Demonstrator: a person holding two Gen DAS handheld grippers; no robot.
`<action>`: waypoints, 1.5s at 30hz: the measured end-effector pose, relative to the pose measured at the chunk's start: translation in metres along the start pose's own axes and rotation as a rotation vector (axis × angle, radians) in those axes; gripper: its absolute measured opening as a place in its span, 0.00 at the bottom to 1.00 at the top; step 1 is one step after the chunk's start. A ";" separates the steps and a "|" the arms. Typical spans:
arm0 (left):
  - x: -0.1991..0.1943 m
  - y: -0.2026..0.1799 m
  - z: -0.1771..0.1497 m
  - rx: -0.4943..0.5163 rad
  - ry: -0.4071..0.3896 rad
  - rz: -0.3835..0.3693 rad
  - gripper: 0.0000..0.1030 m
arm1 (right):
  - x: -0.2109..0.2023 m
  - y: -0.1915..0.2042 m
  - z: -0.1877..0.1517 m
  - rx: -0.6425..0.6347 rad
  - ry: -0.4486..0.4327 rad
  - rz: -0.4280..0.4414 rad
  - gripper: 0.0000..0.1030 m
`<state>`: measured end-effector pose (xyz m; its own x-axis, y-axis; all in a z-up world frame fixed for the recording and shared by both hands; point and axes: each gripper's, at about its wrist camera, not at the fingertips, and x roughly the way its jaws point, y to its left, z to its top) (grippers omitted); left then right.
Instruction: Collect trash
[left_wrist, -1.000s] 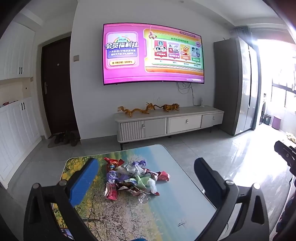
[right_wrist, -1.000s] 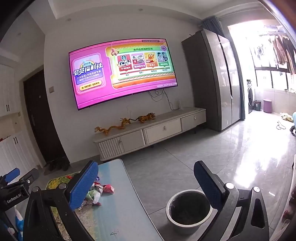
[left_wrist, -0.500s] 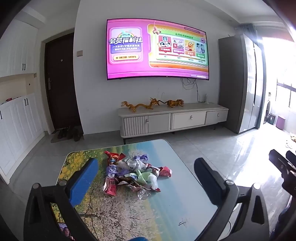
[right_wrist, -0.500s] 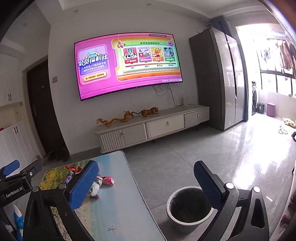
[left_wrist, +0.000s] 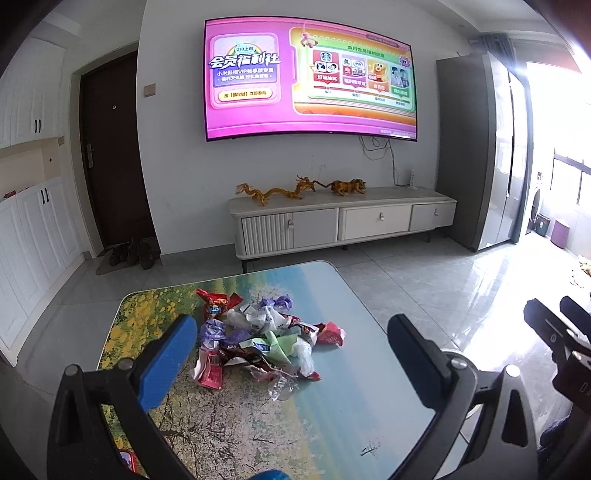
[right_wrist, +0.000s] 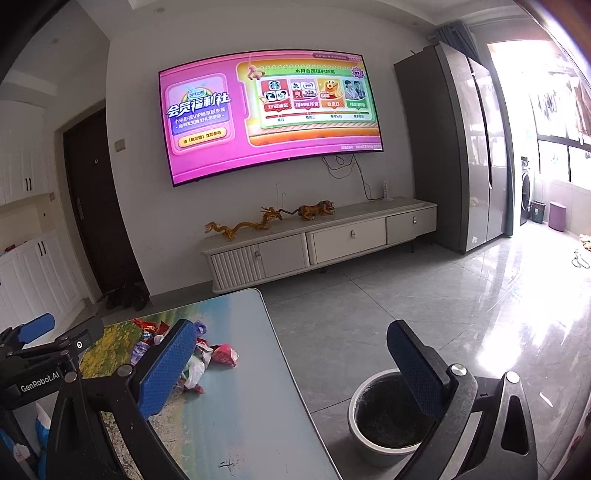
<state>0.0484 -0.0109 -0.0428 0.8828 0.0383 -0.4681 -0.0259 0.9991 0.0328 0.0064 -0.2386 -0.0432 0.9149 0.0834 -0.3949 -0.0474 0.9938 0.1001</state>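
Left gripper (left_wrist: 291, 358): jaws apart, above wrapper pile (left_wrist: 258, 339)
Right gripper (right_wrist: 291, 369): jaws apart, nothing held
Bin (right_wrist: 384, 417): on floor beside table (right_wrist: 251, 406)

Bright daylight floods in from the right, blowing out the balcony window (right_wrist: 554, 110) and glaring off the floor tiles (right_wrist: 517, 314); fisheye edges curve darkly.

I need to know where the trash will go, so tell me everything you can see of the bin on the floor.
The bin is a round, squat, open-topped container with a pale grey outer wall and rim and a dark inside. It stands upright on the grey tiled floor, just off the table's right edge, apart from it. Nothing shows inside it. The right gripper's finger hides part of it; no lid is visible.
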 end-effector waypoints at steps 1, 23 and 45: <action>0.003 0.001 0.000 -0.002 0.000 -0.001 1.00 | 0.004 0.000 0.000 -0.001 0.009 0.001 1.00; 0.041 0.003 0.011 0.010 0.012 0.001 1.00 | 0.050 0.004 0.008 -0.022 0.088 -0.001 1.00; 0.058 0.021 0.006 -0.025 0.037 -0.043 1.00 | 0.074 0.024 0.012 -0.043 0.136 -0.009 1.00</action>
<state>0.1020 0.0118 -0.0644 0.8653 -0.0050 -0.5013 -0.0002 0.9999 -0.0104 0.0781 -0.2093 -0.0589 0.8530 0.0806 -0.5157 -0.0591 0.9966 0.0580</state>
